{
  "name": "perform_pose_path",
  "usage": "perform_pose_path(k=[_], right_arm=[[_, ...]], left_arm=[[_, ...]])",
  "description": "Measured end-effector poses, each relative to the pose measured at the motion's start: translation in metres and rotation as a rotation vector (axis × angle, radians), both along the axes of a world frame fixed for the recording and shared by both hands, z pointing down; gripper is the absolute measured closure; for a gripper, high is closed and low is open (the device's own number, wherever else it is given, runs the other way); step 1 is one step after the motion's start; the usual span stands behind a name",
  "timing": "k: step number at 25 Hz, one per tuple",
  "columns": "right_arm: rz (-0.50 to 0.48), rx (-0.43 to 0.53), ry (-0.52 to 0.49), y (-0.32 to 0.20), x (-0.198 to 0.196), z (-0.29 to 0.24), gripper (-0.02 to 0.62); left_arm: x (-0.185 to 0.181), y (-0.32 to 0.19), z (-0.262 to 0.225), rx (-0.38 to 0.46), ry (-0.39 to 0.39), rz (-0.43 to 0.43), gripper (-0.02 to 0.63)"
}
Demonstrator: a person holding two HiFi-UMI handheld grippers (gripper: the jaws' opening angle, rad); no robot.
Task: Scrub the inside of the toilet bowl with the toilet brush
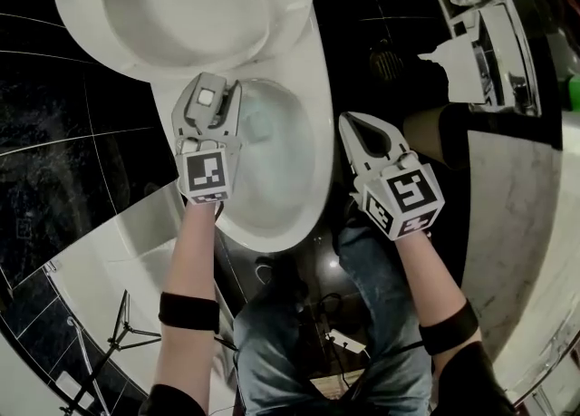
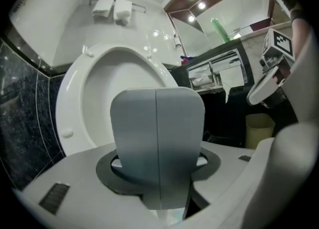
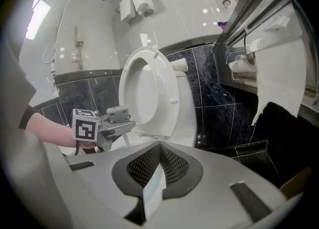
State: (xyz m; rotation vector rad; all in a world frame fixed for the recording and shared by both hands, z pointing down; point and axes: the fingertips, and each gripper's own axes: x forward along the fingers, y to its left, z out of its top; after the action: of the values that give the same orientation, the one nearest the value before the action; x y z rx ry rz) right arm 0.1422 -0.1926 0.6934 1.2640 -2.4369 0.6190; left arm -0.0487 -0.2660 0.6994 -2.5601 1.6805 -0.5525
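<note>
The white toilet (image 1: 313, 147) has its seat and lid (image 1: 181, 6) raised; its bowl (image 1: 281, 169) lies open below me. My left gripper (image 1: 210, 101) hangs over the bowl's left rim, shut on a flat grey brush handle (image 2: 157, 123) that stands upright between the jaws. In the right gripper view the left gripper (image 3: 124, 123) is in front of the raised seat (image 3: 147, 93). The brush head is hidden. My right gripper (image 1: 352, 124) (image 3: 159, 148) floats beside the bowl's right rim, fingertips together, holding nothing.
A beige bin (image 1: 435, 129) (image 2: 259, 125) stands to the right of the toilet. Above it a paper holder trails a torn sheet (image 1: 453, 65) (image 3: 279, 73). Black tiles surround the toilet. The person's jeans-clad knees (image 1: 299, 333) are close to the bowl's front.
</note>
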Motion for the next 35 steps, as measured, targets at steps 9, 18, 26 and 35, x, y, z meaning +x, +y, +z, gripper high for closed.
perform_pose_path(k=[9,18,26,35], right_arm=[[-0.04,-0.032,-0.012,0.027,-0.038,-0.012,0.591],[-0.035,-0.054,-0.01,0.059,-0.043,-0.027,0.591],[-0.003,-0.049,-0.005,0.063,-0.013,-0.034,0.591],[0.042,-0.046,-0.006,0.052,0.023,-0.025,0.591]], left_arm=[[-0.048,0.077,-0.011,-0.078,0.088,-0.071,0.359],[-0.031,0.151,-0.007,-0.179,0.15,-0.033,0.359],[0.019,0.161,0.004,-0.209,0.154,0.014,0.359],[0.092,0.142,0.006,-0.22,0.225,0.035,0.359]])
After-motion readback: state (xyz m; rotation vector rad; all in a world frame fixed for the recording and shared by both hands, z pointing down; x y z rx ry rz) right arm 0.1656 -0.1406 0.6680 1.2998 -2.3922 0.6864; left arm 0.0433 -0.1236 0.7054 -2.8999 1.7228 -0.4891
